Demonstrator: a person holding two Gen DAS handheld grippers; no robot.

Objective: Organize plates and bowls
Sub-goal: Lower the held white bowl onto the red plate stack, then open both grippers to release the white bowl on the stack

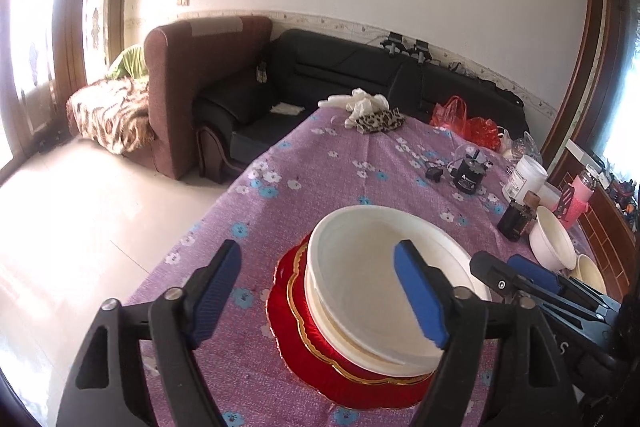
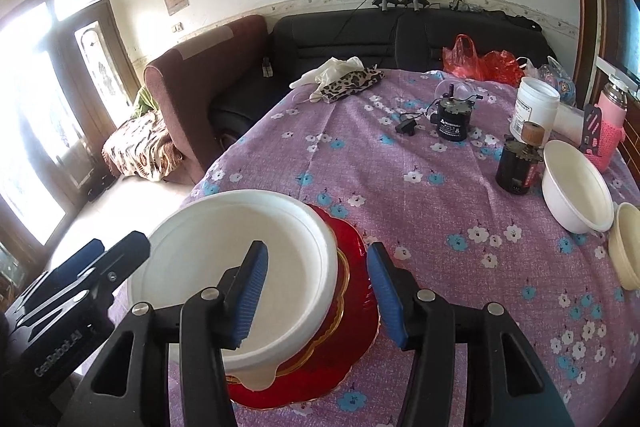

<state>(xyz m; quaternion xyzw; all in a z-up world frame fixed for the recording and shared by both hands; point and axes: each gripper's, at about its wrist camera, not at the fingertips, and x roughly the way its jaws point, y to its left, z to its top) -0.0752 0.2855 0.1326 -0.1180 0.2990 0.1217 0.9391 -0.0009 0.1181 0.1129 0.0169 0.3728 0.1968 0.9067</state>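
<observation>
White bowl (image 1: 360, 267), gold-trimmed red plate (image 1: 320, 367), purple flowered tablecloth (image 1: 320, 167)

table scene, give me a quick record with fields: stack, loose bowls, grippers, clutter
stack: large white bowl sitting on red gold-rimmed plates, near table corner
loose bowls: white bowl tilted at the right, cream bowl beside it at the frame edge
left gripper: open, straddling the large bowl's near rim, pads not pressing
right gripper: open over the large bowl's right rim
clutter: black motor, white jar, red bags
surface: purple floral tablecloth

Matt white bowl (image 1: 384, 291), glossy red plate (image 1: 320, 359), woven tablecloth (image 1: 340, 171)
</observation>
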